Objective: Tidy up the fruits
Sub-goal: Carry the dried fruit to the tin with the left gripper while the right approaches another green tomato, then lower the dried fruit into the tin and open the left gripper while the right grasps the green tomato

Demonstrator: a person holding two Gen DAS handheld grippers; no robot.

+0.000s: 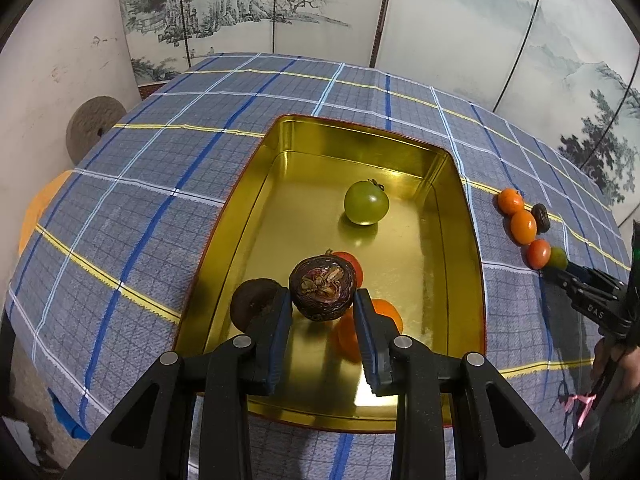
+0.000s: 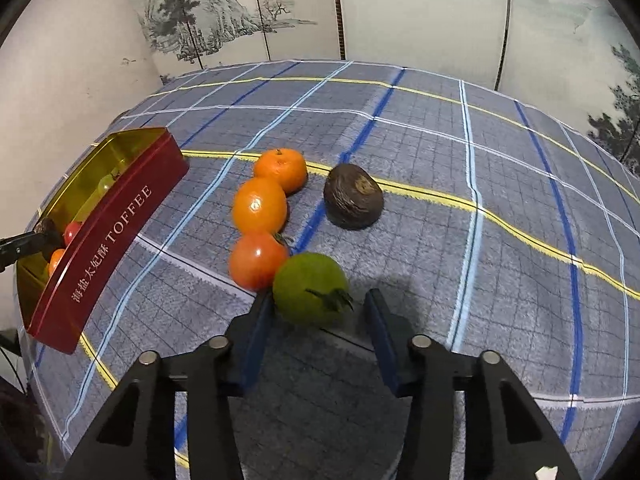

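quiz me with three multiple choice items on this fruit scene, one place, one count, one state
1. Where is the green tomato by the right tongs?
A in a bowl
B on the cloth, between the fingers
C atop a mandarin

2. Mandarins on the cloth?
A one
B two
C four

3. The left tongs are:
A wide open, empty
B shut on the dark wrinkled fruit
C out of view

Key:
1 B, it sits on plaid between the blue fingers.
2 B, two lie beyond the red tomato.
3 B, both pads press its sides.
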